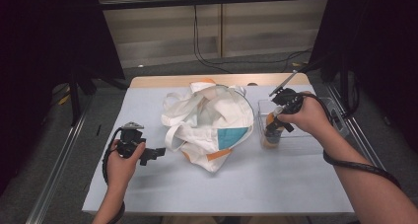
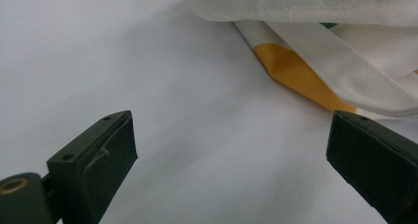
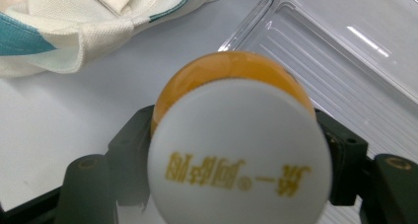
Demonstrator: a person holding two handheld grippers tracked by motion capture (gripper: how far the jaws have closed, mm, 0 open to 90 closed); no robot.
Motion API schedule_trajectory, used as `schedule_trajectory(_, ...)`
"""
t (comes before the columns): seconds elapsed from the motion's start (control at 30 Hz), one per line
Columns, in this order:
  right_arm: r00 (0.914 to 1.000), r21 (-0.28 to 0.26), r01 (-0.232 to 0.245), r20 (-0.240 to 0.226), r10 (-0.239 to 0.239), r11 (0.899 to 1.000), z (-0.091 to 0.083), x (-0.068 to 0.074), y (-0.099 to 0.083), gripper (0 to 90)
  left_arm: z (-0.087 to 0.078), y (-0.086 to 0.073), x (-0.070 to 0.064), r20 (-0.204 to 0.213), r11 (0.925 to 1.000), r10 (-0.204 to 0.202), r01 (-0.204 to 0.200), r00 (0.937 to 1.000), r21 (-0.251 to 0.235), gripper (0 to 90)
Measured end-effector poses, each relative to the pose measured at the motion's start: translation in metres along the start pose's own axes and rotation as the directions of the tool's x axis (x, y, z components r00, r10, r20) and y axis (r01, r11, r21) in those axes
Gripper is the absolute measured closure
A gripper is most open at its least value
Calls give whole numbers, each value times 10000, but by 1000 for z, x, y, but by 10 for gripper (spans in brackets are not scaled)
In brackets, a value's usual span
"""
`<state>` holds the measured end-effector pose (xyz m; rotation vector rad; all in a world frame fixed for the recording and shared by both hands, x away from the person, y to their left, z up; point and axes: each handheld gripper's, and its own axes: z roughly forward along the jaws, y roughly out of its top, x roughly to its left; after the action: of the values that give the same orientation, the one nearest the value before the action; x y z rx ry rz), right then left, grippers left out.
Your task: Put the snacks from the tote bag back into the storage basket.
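From the high view, the right gripper (image 1: 277, 121) comes down over an orange bottle (image 1: 270, 133) standing upright in the near-left corner of a clear plastic tray (image 1: 296, 135) on the right of the pale surface (image 1: 276, 179), and it has the bottle near the top. A crumpled white tote bag (image 1: 209, 125), with teal and orange patches, lies in a heap at the middle of the surface, just beside the tray. The left gripper (image 1: 156, 154) waits low on the left, pointing at the bag's near edge but apart from it. Over to the left gripper view: the fingers (image 2: 101, 157) stand wide with nothing between them, bare surface below, and the bag's orange corner (image 2: 300, 78) lies just ahead. Now the right gripper view: the bottle's white cap (image 3: 239, 157), printed in gold, faces the camera, orange body (image 3: 231, 66) behind it, and the dark fingers (image 3: 130, 152) press in on both sides, so the grip looks made. The ribbed tray floor (image 3: 335, 71) sits beneath, the bag (image 3: 74, 31) up to the left. By this reading the pick is secured but the bottle has not left the tray; lifting it out, opening the bag and packing it in all remain.
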<state>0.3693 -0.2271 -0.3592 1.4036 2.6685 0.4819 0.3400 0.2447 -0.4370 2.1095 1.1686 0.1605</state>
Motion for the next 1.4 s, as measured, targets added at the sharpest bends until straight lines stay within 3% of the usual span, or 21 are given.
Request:
schedule_trajectory(0.67, 9999, -623, -116, 50, 120, 9980, -12, -1, -7, 170, -1, -2, 1, -100, 9999, 68, -68, 9999, 81, 48)
schedule_trajectory(1.4, 9998, -981, -201, -30, 199, 9950, -15, -2, -31, 144, 1, -1, 0, -40, 9999, -17, 18, 10000, 133, 48)
